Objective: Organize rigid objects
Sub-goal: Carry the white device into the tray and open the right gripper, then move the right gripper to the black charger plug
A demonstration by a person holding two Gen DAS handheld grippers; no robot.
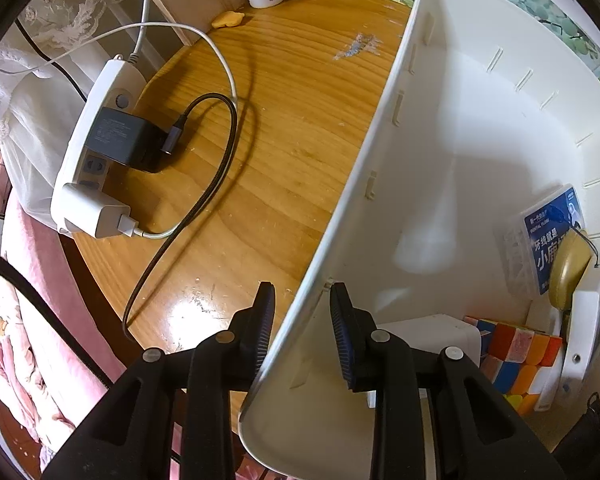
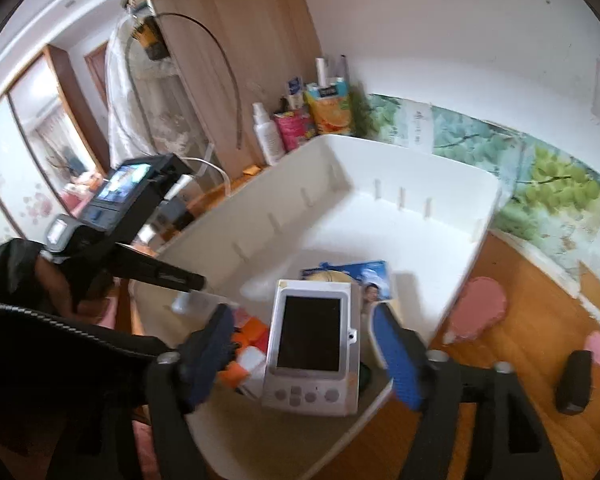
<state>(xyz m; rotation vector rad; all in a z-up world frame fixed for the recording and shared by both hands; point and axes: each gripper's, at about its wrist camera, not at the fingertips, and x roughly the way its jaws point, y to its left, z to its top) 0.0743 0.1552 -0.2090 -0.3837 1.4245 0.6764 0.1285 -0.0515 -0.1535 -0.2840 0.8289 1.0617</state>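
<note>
Device (image 2: 314, 344), silver with a dark screen, stands upright at the near end of the bin (image 2: 380, 152), leaning among a cube (image 2: 248, 344) and a blue card (image 2: 370, 276); your right gripper (image 2: 304, 354) has its jaws spread wide on either side of it, pads clear, and no earlier view is available to compare. Withdraw straight back, because a sideways pull could let a finger clip the device and topple it onto the cube. Your left gripper (image 1: 302, 328) straddles the bin's wall with narrow jaws, contact unclear, so a jerk there could drag the bin along the table (image 1: 284, 128).
</note>
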